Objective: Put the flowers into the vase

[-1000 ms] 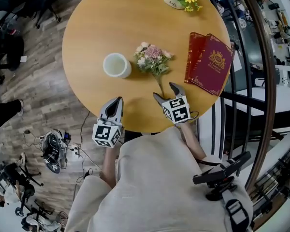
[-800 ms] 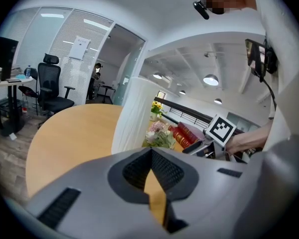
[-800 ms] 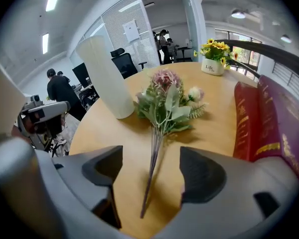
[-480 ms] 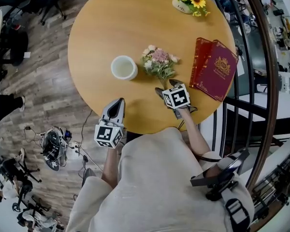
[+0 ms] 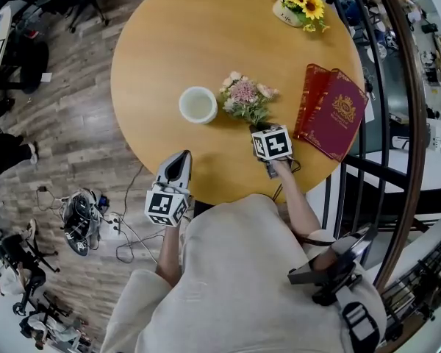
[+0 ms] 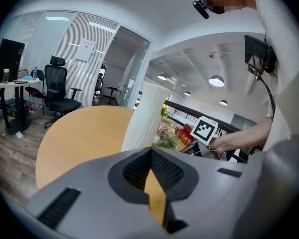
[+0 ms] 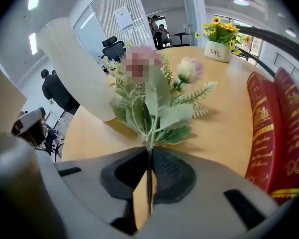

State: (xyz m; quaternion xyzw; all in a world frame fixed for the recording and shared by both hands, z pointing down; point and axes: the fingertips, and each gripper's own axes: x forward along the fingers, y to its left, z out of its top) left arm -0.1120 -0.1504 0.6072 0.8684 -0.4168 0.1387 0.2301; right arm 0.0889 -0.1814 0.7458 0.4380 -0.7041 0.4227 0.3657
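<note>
**A:** Where are the flowers (image 5: 246, 98) found, and how are they expected to handle?

**B:** They are laid on the round wooden table (image 5: 154, 43), just beside the vase (image 5: 198, 104), with the blooms pointed away from the person. A light, probably artificial bunch is judged: soft petals and leaves on one thin stem (image 7: 149, 158). The blooms could be crushed, so the bare stem is where they should be gripped.

**A:** Is it being gripped there?

**B:** The right gripper (image 7: 148, 180) is being closed, with the stem caught between its ribbed dark pads. The left gripper (image 6: 152, 176) is held at the near table edge, pads together on nothing.

**A:** And the vase?

**B:** It is a plain white, open-topped cylinder, stood upright. Red books (image 5: 334, 112) stamped in gold are laid to its right.
</note>
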